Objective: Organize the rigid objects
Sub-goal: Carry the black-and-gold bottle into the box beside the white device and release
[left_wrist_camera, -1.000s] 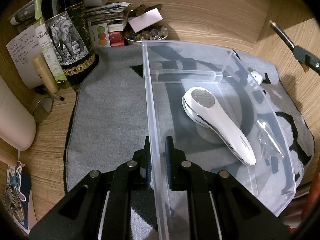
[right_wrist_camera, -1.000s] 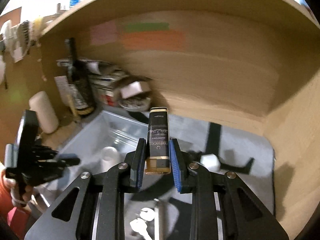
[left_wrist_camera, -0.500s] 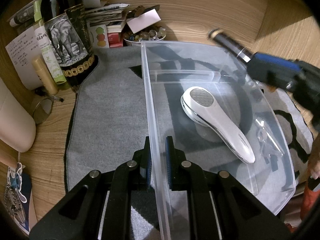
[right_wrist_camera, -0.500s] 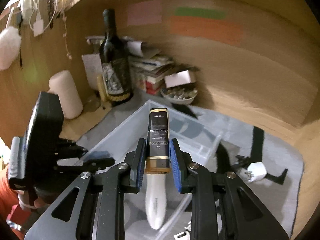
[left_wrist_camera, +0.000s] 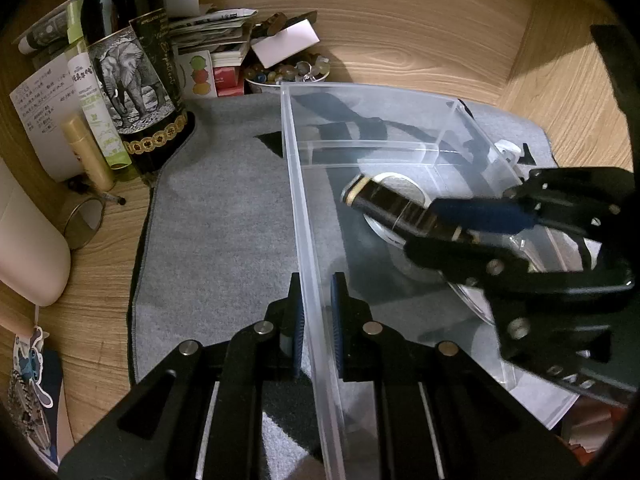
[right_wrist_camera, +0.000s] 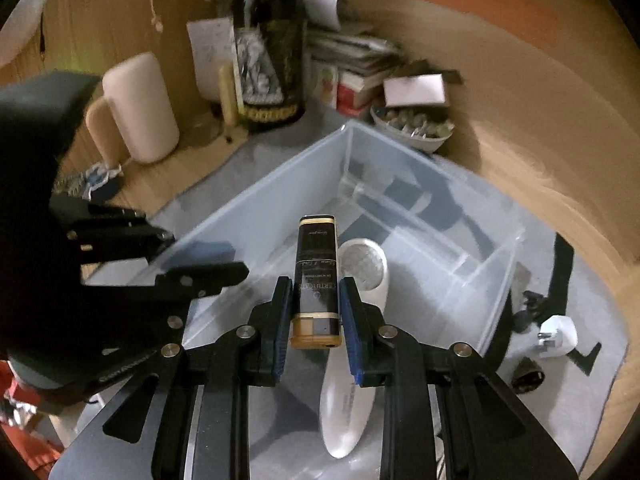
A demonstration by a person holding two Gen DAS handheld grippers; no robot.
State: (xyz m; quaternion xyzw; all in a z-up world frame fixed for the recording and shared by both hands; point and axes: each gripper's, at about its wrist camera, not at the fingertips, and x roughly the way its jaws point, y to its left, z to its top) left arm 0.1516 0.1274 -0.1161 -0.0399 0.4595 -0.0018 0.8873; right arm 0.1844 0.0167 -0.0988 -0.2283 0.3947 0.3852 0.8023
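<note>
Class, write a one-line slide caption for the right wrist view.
Right hand-held gripper holds a black bottle above a white shaver in the clear bin.

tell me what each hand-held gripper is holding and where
Left hand-held gripper pinches the clear bin by its near side wall. Right hand-held gripper grips the black box near its gold lower end.

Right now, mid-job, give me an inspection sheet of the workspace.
Surface: grey mat on wooden desk.
Job's things: clear bin holds white handheld device; black-and-gold box held above it.
Clutter: wine bottle, bowl of beads, papers, white plug on mat.
Grippers: left tool clamps bin wall; right tool shut on box.
Cables: nothing seen.
Surroundings: wooden walls.
</note>
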